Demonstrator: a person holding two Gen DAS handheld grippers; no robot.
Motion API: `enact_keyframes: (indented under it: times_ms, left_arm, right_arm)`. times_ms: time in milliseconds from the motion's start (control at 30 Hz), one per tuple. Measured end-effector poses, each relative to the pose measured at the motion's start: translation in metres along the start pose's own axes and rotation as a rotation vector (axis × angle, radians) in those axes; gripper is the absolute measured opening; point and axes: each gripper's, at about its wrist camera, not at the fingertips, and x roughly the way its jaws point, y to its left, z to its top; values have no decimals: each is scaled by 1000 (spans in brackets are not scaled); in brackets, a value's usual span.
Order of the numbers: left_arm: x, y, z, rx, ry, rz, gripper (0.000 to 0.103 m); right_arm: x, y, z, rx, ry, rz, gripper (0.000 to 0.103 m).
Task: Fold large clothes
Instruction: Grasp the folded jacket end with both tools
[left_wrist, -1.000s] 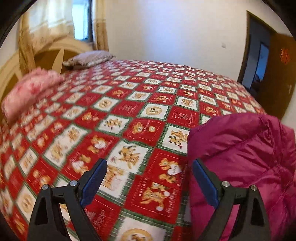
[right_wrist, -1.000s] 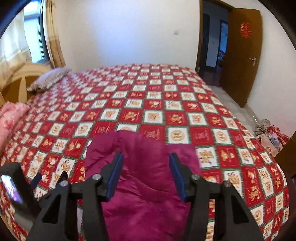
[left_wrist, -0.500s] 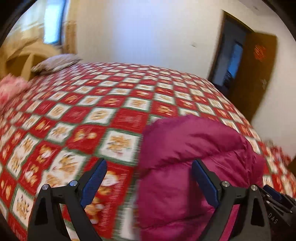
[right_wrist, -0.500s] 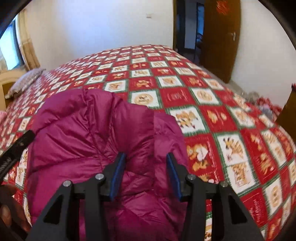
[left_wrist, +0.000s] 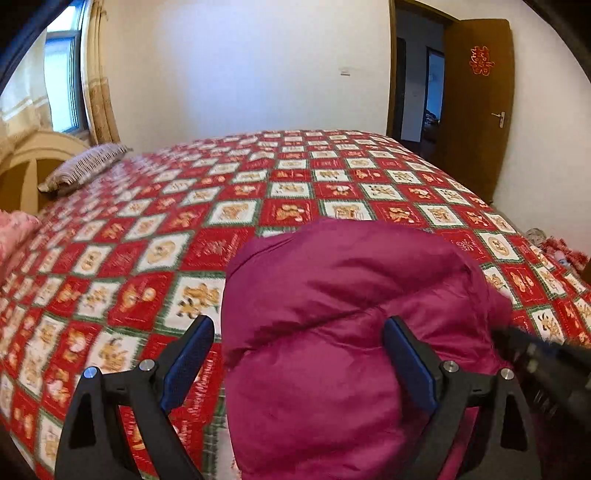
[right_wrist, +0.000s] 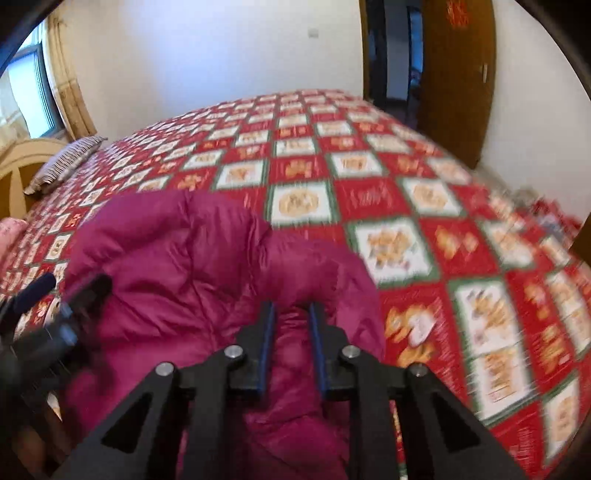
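Right gripper (right_wrist: 291, 314) lowered, just closing onto magenta jacket (left_wrist: 351, 332) — left gripper (left_wrist: 299, 350) apart, astride it, pillow (left_wrist: 83, 166) beyond

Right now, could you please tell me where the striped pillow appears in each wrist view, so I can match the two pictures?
Left wrist view: the striped pillow lies at the far left, at the head of the bed beside the headboard.
Right wrist view: the pillow sits at the left edge, again by the headboard.
Shared landmark: the magenta puffer jacket on the red patterned bedspread.
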Motion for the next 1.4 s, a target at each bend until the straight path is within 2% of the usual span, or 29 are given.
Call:
enact_keyframes:
  times_ms: [67,200,467,900,1400]
  left_arm:
    - [9,0,-4,-16,13,-30,93]
    - [21,-6,-14,-16,19,-38,95]
    - [43,4,-23,-81,72,-79,101]
    - [53,-4,-28,-49,112,-45,102]
    - [57,-1,-28,-52,125,-50,102]
  right_arm:
    - [4,-8,-13,15,-15,22,21]
    - [5,-17,-22,52,-44,58,21]
    - [14,-20,-30,55,-66,62,21]
    - [20,-23,-32,72,-51,63,21]
    - [26,-20,-31,53,-33,39,21]
